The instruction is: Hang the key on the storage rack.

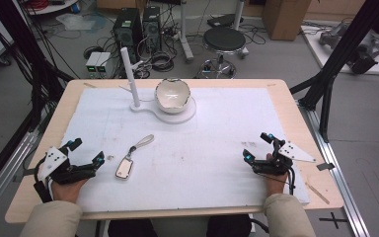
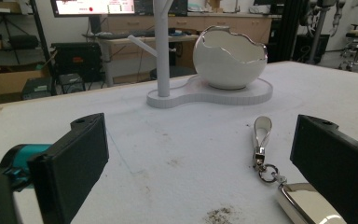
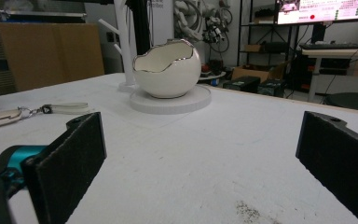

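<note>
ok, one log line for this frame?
left gripper: open, by key fob | right gripper: open, nothing between fingers | bowl: on stand

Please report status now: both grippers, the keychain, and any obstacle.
Left gripper open, right gripper open, both empty. Keychain flat on mat, beside left gripper. Nothing in the way.

Left hand-held gripper (image 1: 85, 151) jaws wide apart, right hand-held gripper (image 1: 256, 146) likewise
</note>
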`<state>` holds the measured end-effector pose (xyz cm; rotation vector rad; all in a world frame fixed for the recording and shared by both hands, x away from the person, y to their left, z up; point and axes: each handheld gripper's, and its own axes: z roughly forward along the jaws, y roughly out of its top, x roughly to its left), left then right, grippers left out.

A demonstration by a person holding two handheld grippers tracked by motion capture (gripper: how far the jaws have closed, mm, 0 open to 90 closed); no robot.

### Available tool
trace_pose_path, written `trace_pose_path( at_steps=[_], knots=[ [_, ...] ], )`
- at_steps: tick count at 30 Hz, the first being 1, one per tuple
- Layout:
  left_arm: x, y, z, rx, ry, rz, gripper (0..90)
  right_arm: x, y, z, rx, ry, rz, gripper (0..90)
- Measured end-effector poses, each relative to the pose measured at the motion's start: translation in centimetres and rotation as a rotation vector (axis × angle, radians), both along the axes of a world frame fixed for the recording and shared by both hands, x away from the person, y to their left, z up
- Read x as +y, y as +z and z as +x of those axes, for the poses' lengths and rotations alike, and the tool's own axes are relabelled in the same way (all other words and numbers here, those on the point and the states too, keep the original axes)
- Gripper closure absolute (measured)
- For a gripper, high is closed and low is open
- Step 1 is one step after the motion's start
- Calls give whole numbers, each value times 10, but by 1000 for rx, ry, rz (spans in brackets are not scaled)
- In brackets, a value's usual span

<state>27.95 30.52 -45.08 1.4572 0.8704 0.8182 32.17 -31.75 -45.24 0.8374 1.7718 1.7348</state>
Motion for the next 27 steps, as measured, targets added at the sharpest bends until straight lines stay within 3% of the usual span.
trace_pose_path(
  at_steps=[12, 16, 20, 22, 23, 27],
  knots=[
    [-1, 1, 1, 18, 13, 8, 47, 0, 0, 0, -6, 0, -3, 6],
    [0, 1, 2, 21, 16, -8, 47, 0, 0, 0, 0, -3, 0, 6],
    [1, 3, 4, 74, 28, -11, 47, 0, 0, 0, -5, 0, -2, 6],
    [-1, 9, 4, 116, 36, 16, 47, 1, 0, 0, -9, -1, -7, 6],
    [-1, 9, 4, 116, 36, 16, 47, 1, 0, 0, -4, -1, -5, 6],
    [-3, 30, 5, 144, 6, 71, 47, 1, 0, 0, -9, -2, -6, 6]
  ],
)
